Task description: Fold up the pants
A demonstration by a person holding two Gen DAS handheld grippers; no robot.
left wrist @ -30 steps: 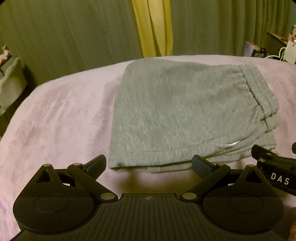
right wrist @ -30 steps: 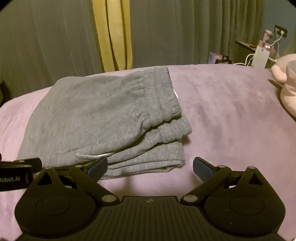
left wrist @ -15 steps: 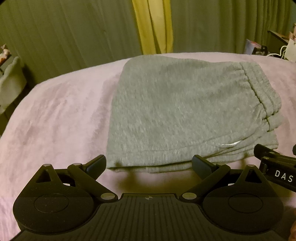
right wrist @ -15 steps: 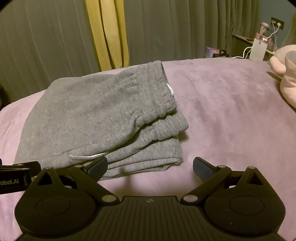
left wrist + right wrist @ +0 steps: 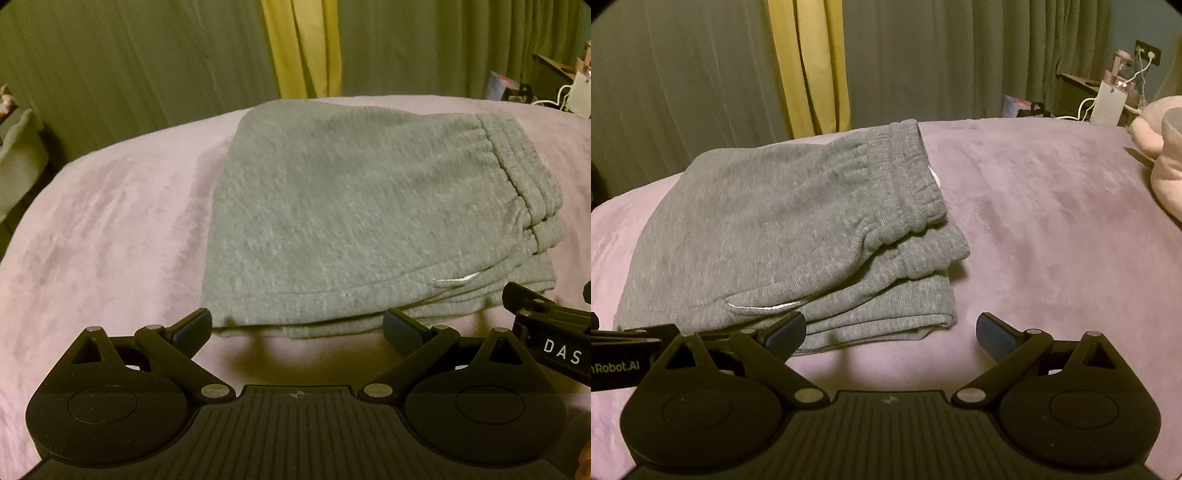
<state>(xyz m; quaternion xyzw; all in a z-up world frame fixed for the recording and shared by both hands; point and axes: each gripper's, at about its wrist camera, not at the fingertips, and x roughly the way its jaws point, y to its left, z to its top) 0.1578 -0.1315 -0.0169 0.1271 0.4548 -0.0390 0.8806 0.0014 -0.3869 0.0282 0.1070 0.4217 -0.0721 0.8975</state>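
Observation:
Grey sweatpants (image 5: 351, 221) lie folded in a flat stack on the pink bedspread (image 5: 103, 240), elastic waistband to the right. They also show in the right wrist view (image 5: 783, 236), with stacked layers at their near right corner. My left gripper (image 5: 297, 326) is open and empty, just short of the pants' near edge. My right gripper (image 5: 891, 328) is open and empty, by the pants' near right corner. Each gripper's tip shows at the edge of the other's view.
Green curtains with a yellow strip (image 5: 303, 48) hang behind the bed. A pink plush toy (image 5: 1163, 158) lies at the right. A side table with a charger and cables (image 5: 1108, 103) stands at the back right. Bare bedspread (image 5: 1052, 229) lies right of the pants.
Both grippers have shifted slightly relative to the pants, with the pants a little nearer in the left view. Both stay open; the pants have not moved.

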